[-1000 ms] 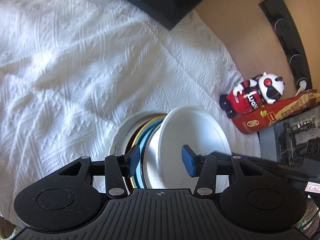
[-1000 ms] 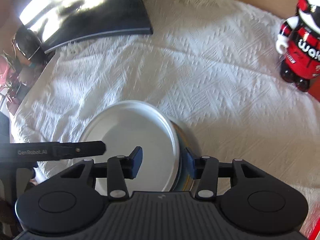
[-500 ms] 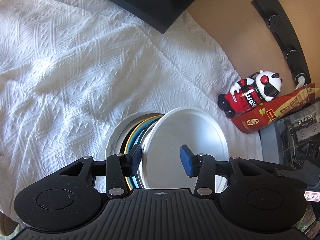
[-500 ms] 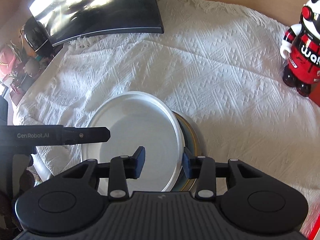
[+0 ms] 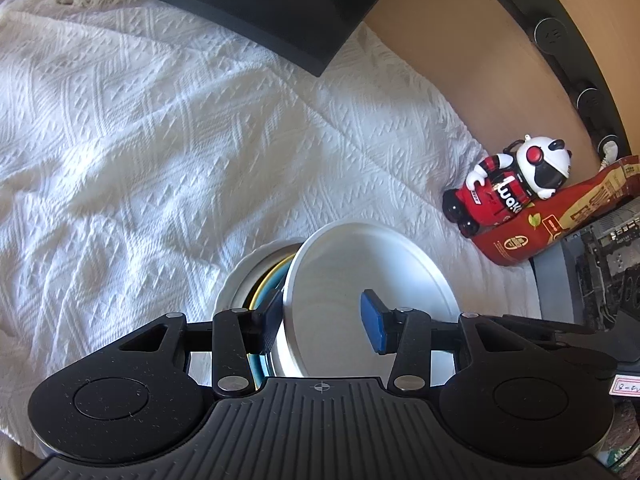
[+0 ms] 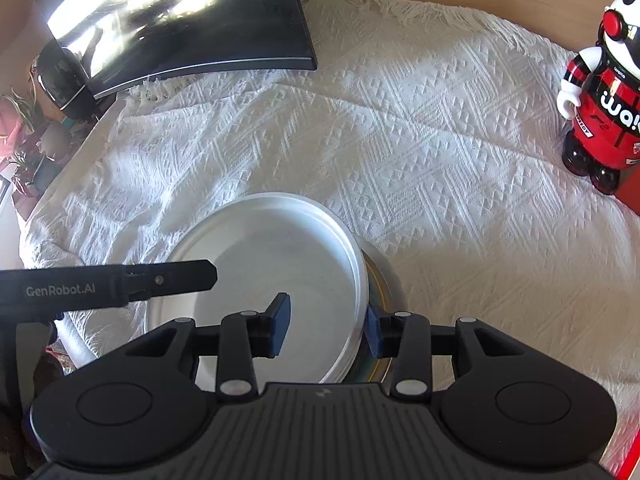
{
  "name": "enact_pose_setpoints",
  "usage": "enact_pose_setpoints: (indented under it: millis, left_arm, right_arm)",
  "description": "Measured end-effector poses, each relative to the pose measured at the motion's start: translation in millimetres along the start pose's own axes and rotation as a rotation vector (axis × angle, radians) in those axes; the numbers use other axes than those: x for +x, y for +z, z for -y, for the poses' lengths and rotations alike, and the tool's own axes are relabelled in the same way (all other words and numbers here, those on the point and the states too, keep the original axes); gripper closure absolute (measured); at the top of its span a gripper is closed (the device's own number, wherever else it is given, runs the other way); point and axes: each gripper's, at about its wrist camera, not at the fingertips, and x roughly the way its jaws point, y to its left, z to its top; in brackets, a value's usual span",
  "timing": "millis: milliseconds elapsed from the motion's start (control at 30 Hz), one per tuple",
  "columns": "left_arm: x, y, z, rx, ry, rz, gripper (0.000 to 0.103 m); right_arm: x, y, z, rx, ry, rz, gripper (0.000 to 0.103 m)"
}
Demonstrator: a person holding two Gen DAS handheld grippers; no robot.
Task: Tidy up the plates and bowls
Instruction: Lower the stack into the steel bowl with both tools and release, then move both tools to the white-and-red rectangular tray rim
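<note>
The silver plate [image 6: 264, 276] lay tilted on the stack of dishes [image 5: 256, 280] at the near edge of the cloth-covered tabletop [image 6: 420, 152], its rim between the wide jaws of the left gripper [image 5: 320, 322] and right gripper [image 6: 326, 322], neither clamped.

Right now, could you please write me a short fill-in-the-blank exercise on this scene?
1. The silver plate lies on ___ of the other plates.
2. The cloth under them is ___.
3. The toy wears a black and ___ suit.
4. The left tool and the right tool each straddle the silver plate's ___.

Missing words: top; white; red; rim
</note>
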Motion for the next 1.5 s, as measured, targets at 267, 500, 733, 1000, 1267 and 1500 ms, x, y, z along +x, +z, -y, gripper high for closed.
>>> enact_pose_setpoints:
  millis: [267, 500, 733, 1000, 1267, 1500]
  left_arm:
    - [2.3, 0.6, -3.7, -0.007, -0.007, -0.007, 0.056]
    - [-2.9, -0.1, -6.3, 0.008, -0.008, -0.013, 0.058]
    - [-26.1, 10.2, -3.1, 0.064, 0.047, 0.061, 0.058]
    - [-47.2, 22.5, 39.1, 0.104, 0.003, 0.18, 0.058]
    - [17.6, -21.3, 158.4, 0.253, -0.115, 0.045, 0.058]
    - [127.1, -119.0, 257.1, 0.386, -0.161, -0.16, 0.058]
  right_arm:
    - [-2.5, -3.7, -2.4, 0.002, 0.005, 0.006, 0.064]
    - [-4.0, -8.6, -1.6, 0.014, 0.01, 0.013, 0.064]
    - [-13.8, -13.5, 0.9, 0.057, 0.006, 0.065, 0.064]
    - [-56.0, -25.0, 24.6, 0.094, -0.054, 0.227, 0.064]
    - [-110.7, -72.0, 103.6, 0.127, -0.211, 0.339, 0.061]
    - [-157.1, -178.4, 199.7, 0.135, -0.443, 0.44, 0.041]
